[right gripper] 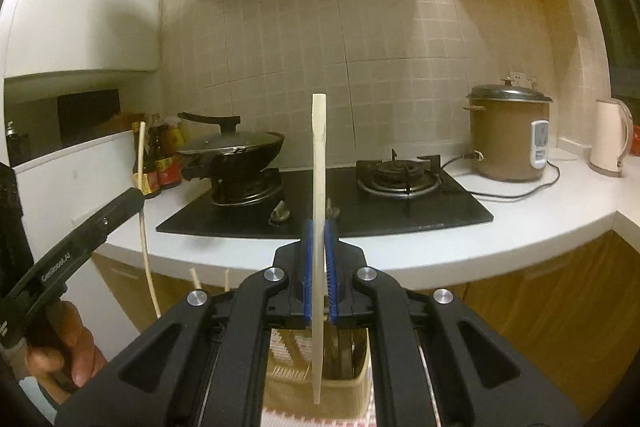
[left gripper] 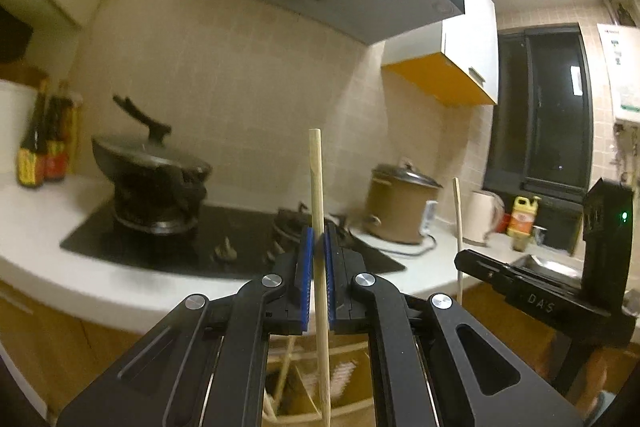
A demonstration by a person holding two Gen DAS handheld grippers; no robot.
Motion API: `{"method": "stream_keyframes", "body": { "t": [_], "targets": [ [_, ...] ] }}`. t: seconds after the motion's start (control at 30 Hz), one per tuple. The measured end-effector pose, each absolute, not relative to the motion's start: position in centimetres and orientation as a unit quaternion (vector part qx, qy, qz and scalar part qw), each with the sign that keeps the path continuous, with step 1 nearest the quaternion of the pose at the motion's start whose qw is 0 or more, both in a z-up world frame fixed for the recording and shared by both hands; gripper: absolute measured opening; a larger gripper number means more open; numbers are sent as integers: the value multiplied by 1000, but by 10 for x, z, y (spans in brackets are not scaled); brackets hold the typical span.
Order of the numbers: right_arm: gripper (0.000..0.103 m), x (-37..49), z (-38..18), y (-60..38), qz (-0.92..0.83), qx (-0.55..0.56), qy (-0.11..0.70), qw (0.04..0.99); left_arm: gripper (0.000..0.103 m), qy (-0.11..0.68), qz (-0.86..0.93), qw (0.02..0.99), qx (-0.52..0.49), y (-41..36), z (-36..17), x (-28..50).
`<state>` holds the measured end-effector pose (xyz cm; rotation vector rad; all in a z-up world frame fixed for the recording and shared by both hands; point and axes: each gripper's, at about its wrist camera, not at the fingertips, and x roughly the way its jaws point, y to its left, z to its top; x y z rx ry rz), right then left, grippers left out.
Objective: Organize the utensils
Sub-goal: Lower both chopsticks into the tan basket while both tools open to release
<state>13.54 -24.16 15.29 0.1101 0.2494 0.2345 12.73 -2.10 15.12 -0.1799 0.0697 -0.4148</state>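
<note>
1. Chopstick (left gripper: 318,187), pale wood, is clamped upright btwn blue pads (left gripper: 308,259) of left gripper (left gripper: 319,247), above front edge of white counter (left gripper: 120,291).
2. Second chopstick (right gripper: 319,167), flatter, is gripped the same way in right gripper (right gripper: 319,247), jaws clenched on it, approx. upright.
3. Tan utensil holder (right gripper: 344,387) is seen below right gripper, w/ more sticks inside; lower end of second chopstick is seen in front of it.
4. Black hob (right gripper: 440,203) is set into counter; lidded wok (right gripper: 236,147) at its left burner.
5. Brown cooker (right gripper: 504,139) and kettle (right gripper: 610,135) are placed twd. counter's right end, sauce bottles (right gripper: 160,155) twd. left end.
</note>
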Motion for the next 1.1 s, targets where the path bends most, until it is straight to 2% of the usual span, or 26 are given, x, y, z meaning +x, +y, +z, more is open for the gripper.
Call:
{"method": "stream_keyframes", "body": {
  "t": [0.33, 0.57, 0.93, 1.0, 1.03, 1.1],
  "targets": [
    [4, 158, 130, -225, 82, 5, 90, 993, 4, 3, -168, 982, -86, -27, 122, 156],
    [4, 171, 109, -229, 75, 9, 102, 992, 4, 16, -146, 984, -99, -20, 105, 173],
    [5, 154, 93, -227, 79, -7, 115, 990, 5, 28, -160, 984, -74, -20, 98, 157],
    [8, 145, 94, -230, 81, -6, 117, 990, 9, 30, -165, 983, -71, -17, 101, 148],
    [9, 141, 94, -232, 82, -5, 118, 990, 14, 31, -166, 983, -72, -14, 102, 145],
    [17, 129, 96, -237, 86, -1, 121, 989, 21, 35, -174, 981, -78, -8, 106, 136]
  ]
}}
